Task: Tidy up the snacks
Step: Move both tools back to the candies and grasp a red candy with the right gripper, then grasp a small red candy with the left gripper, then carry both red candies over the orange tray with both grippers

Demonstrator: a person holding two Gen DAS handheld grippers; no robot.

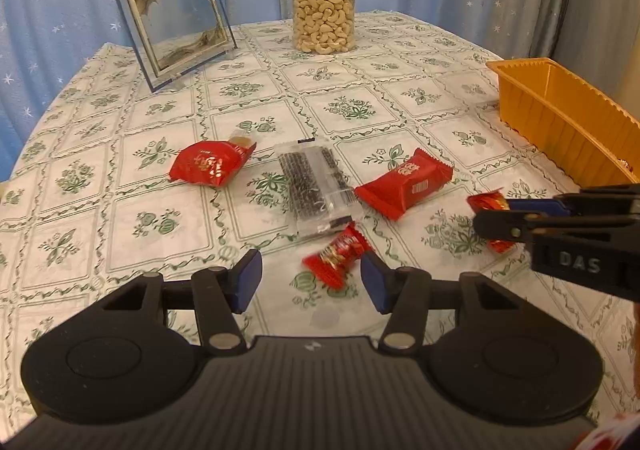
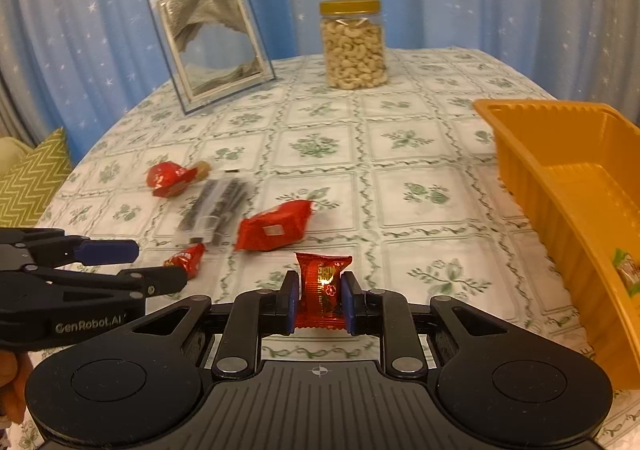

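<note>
My right gripper is shut on a small red candy and holds it just above the table; in the left wrist view the gripper comes in from the right with the candy in it. My left gripper is open and empty, with a small red candy lying between and just beyond its fingertips; it shows at the left of the right wrist view. A clear packet of dark sticks and two larger red packets lie mid-table. An orange tray stands at right with a wrapped snack inside.
A jar of cashews and a framed sand picture stand at the back of the table with its floral cloth. Blue starry curtains hang behind. A green zigzag cushion lies off the table's left edge.
</note>
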